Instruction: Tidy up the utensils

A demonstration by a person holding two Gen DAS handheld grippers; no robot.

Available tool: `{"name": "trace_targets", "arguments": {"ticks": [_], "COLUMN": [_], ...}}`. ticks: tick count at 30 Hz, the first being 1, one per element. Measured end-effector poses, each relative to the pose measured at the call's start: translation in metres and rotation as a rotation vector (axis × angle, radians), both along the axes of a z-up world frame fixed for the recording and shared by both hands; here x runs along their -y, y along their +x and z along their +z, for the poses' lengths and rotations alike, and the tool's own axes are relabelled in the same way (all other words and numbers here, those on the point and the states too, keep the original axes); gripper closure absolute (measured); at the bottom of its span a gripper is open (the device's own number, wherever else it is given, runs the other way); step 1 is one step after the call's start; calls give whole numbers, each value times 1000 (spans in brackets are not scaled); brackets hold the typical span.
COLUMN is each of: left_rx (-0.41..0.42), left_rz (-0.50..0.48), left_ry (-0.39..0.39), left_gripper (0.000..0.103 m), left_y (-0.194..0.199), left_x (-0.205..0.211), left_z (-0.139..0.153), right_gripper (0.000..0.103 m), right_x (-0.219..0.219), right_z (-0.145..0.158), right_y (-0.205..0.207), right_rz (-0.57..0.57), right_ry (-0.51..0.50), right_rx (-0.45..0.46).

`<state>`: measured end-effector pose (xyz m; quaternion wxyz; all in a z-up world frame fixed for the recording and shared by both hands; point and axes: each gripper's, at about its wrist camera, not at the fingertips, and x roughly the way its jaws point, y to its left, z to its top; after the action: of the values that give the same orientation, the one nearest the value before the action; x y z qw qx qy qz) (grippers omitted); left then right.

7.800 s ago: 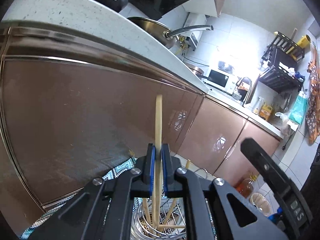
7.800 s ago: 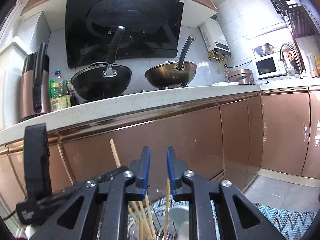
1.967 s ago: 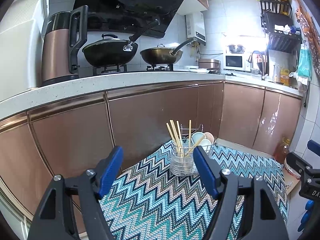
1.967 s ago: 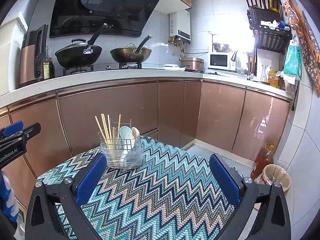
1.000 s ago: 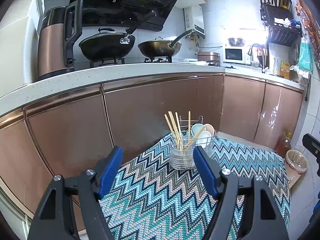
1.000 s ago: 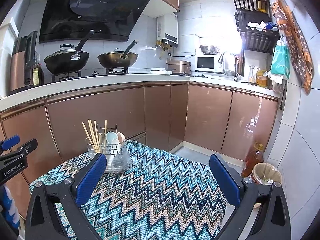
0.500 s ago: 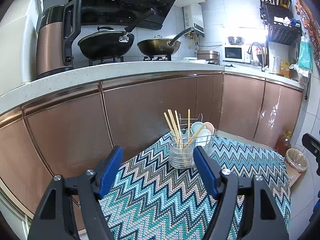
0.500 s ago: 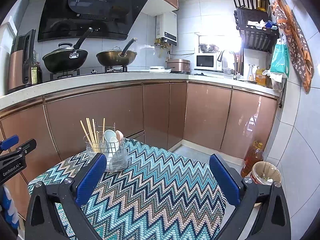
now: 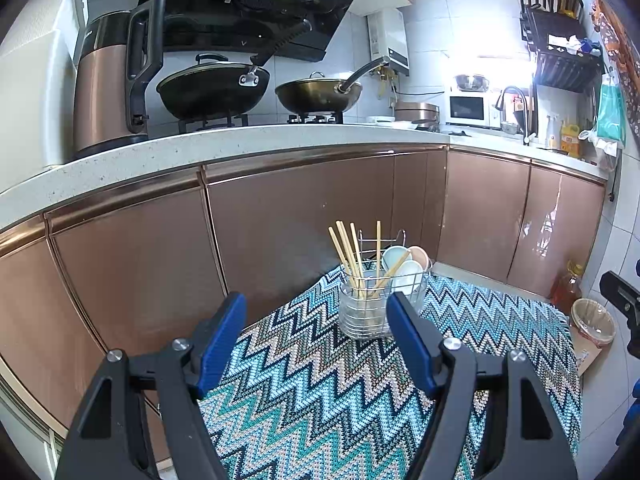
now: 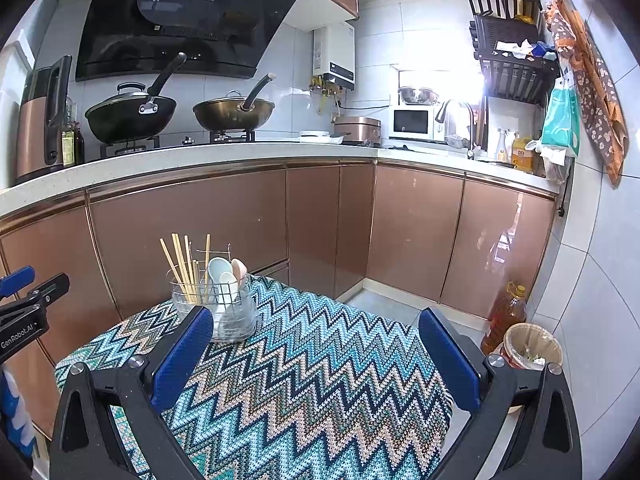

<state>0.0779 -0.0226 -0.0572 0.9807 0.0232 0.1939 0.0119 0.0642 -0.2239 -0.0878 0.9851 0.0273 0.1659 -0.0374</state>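
— While both tools hang back over the zigzag cloth [image 10: 320, 364], where do the utensils sit?
— All in the wire utensil holder [image 9: 366, 308], at the cloth's far edge, close to the copper cabinet doors [image 9: 288, 216]. Chopsticks [image 9: 348, 252] stand in its left part, long axis near upright, tips fanned up and tilted slightly left; one stick leans right toward the spoons.
— And the spoons?
— Pale ceramic spoons [image 9: 406, 266] in the holder's right part, bowls up, handles down inside the wire.
— Left gripper [image 9: 316, 336]?
— Jaws spread wide, nothing between the blue pads [image 9: 222, 340]. It is short of the holder, not touching; the holder shows just inside its right finger.
— Right gripper [image 10: 316, 354]?
— Also spread wide and empty, right of the holder; its left finger overlaps the holder's base in that view, contact not clear.
— Anything else near the holder?
— To its right, on the floor past the cloth's edge, an oil bottle [image 10: 504, 316] beside a small bin [image 10: 532, 346].
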Motion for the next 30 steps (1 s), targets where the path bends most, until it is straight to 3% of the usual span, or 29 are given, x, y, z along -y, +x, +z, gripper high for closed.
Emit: {"name": "trace_targets", "arguments": {"ticks": [30], "left_rx": [7], "left_rz": [9], "left_ry": [9], "left_gripper": [32], "left_y": [-4], "left_x": [0], "left_z": [1], "right_gripper": [0], "right_x": [0], "right_z": [-6], "right_y": [2], "right_rz": [-3], "right_ry": [-3], "right_rx": [-9]}}
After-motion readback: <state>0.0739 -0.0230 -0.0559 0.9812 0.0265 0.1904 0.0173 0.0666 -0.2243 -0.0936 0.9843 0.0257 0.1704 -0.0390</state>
